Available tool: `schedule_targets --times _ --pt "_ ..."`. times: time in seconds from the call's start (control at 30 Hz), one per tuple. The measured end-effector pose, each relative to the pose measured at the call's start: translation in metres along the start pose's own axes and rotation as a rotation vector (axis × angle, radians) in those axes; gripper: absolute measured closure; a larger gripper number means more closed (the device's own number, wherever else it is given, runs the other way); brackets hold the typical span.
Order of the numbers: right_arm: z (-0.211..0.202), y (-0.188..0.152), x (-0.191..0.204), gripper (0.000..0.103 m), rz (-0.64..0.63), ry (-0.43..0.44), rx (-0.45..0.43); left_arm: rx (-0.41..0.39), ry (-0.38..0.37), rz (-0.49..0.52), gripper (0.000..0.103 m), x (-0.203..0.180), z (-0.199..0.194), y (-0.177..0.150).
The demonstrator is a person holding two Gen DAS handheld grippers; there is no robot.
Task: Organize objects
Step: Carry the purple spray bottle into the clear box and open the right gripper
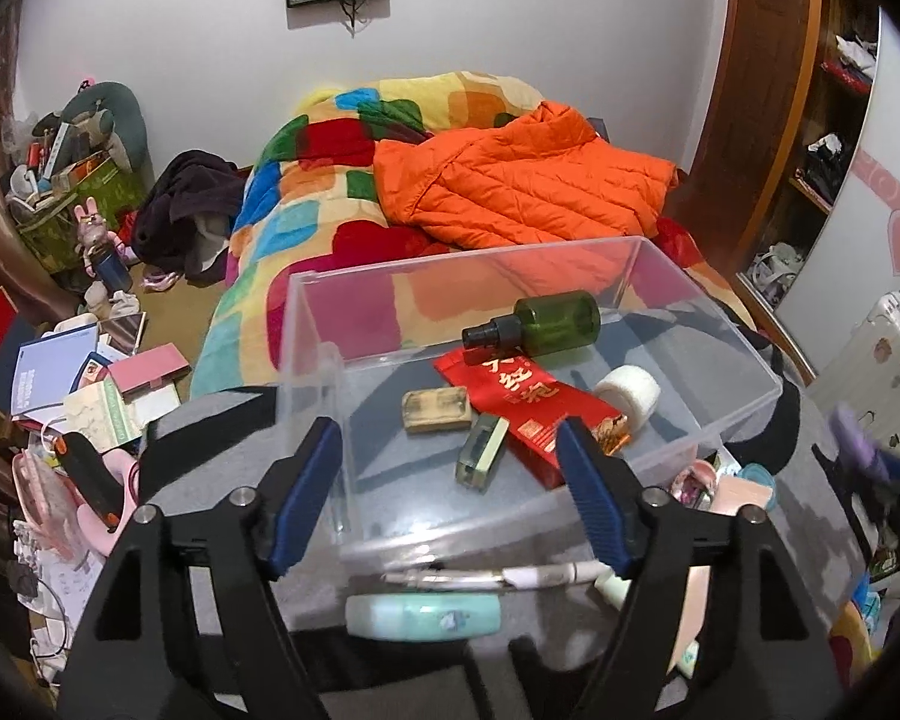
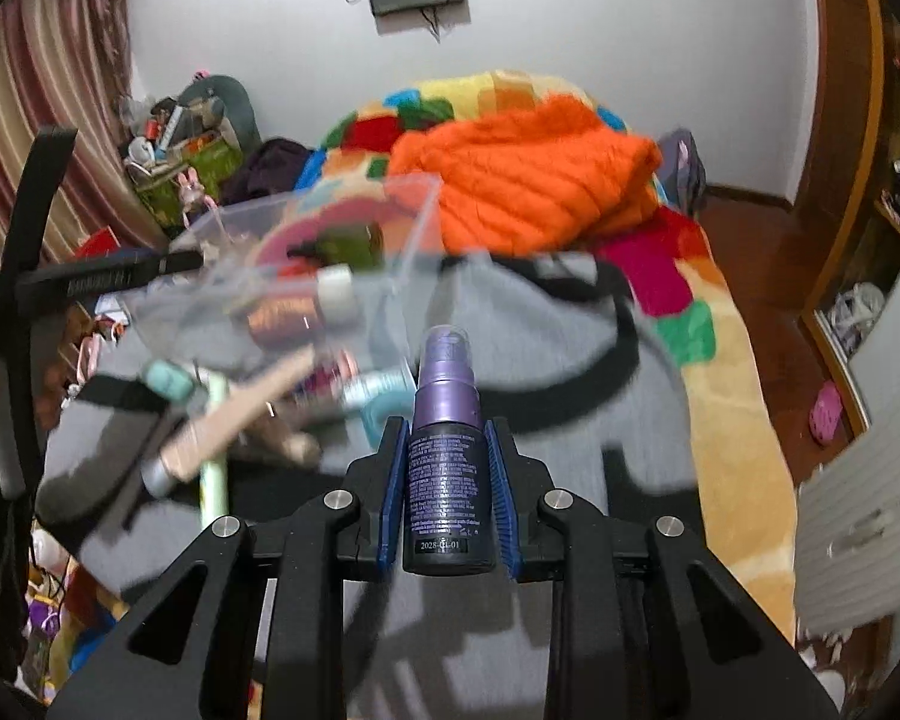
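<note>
A clear plastic box [image 1: 744, 360] sits on a grey cloth on the bed. It holds a green spray bottle [image 1: 540, 324], a red packet [image 1: 528, 414], a white tape roll [image 1: 630, 393], a tan bar [image 1: 437, 410] and a small green box [image 1: 480, 450]. My left gripper [image 1: 450, 474] is open just in front of the box's near wall. My right gripper [image 2: 447, 480] is shut on a purple spray bottle [image 2: 447, 438], held above the grey cloth to the right of the box [image 2: 414, 234]. It also shows blurred at the right edge of the left wrist view [image 1: 864, 444].
Loose toiletries lie in front of the box: a teal tube [image 1: 423, 615], a white pen-like item [image 1: 546, 575], small items at the box's right corner [image 1: 726, 480]. An orange jacket [image 1: 528, 180] lies on the patterned blanket behind. Clutter covers the floor at left [image 1: 90, 384].
</note>
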State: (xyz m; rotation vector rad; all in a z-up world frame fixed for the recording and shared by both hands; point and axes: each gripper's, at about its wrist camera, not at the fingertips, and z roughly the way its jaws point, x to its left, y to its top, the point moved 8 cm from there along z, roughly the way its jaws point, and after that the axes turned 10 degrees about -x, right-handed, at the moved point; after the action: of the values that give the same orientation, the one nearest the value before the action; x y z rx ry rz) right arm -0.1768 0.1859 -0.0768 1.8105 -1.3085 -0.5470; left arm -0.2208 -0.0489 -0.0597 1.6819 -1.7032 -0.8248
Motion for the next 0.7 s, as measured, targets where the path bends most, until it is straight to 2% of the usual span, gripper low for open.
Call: schedule_targets --times 0.07,0.17,0.27,0.33,0.53,0.7 --pt "0.005 0.017 0.005 0.080 -0.014 0.007 -0.029 -0.002 0.005 -0.007 0.017 0.004 -0.004 -0.004" --pt "0.015 0.039 0.014 0.080 -0.011 0.041 -0.056 0.008 0.015 -0.001 0.016 0.009 -0.009 -0.014" --pt "0.030 0.056 0.021 0.080 -0.011 0.071 -0.063 0.003 0.036 0.023 0.009 0.013 -0.015 -0.026" --pt "0.040 0.065 0.027 0.080 -0.008 0.101 -0.056 0.024 0.017 0.015 0.009 0.017 -0.017 -0.037" --pt "0.078 0.079 0.042 0.080 -0.008 0.147 -0.003 0.080 0.024 -0.005 0.009 0.025 -0.014 -0.066" --pt "0.110 0.077 0.049 0.080 -0.041 0.121 0.050 0.129 0.016 -0.009 0.009 0.025 -0.007 -0.086"
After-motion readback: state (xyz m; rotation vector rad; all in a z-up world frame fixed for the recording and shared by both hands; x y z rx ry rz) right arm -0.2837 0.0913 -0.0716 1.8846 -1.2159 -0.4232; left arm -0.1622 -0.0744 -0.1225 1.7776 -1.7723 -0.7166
